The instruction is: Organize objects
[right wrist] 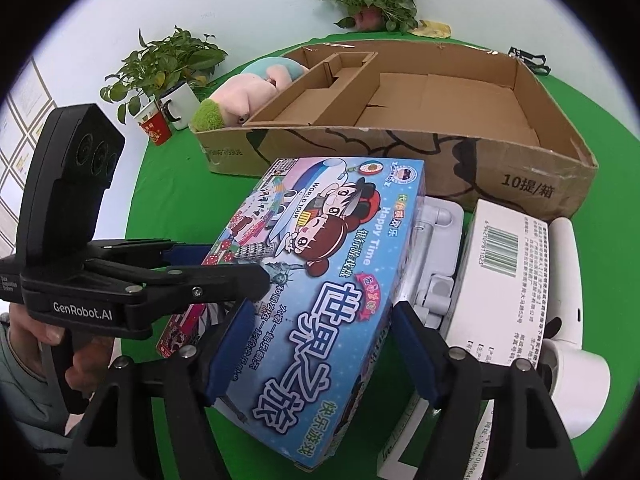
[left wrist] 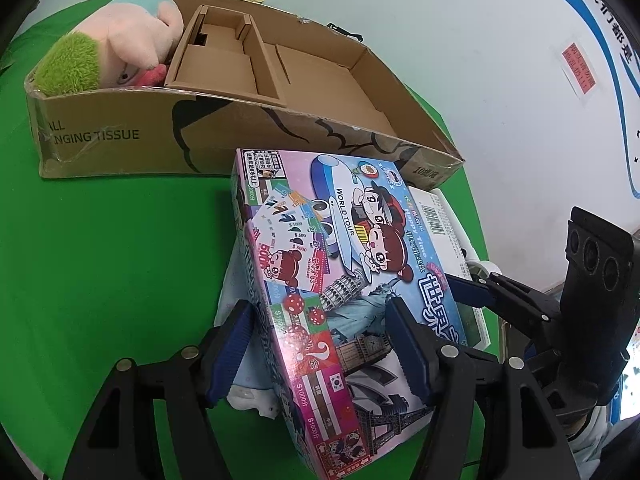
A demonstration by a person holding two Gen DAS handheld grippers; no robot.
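1. We're holding the game box (left wrist: 344, 280) w/ both grippers, just in front of the carton (left wrist: 224, 128).
2. Left gripper (left wrist: 320, 356) is clamping one corner; right gripper (right wrist: 320, 356) is closing across the other end, sharing the load.
3. Box is tilting off the white items (right wrist: 500, 264), prob. heading into the carton.

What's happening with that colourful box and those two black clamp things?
A person holds the colourful cartoon board-game box tilted above the green tabletop, with the left gripper on one end and the right gripper on the other. Behind it lies a large brown cardboard box, its right section empty, with a pink plush toy at its left end.
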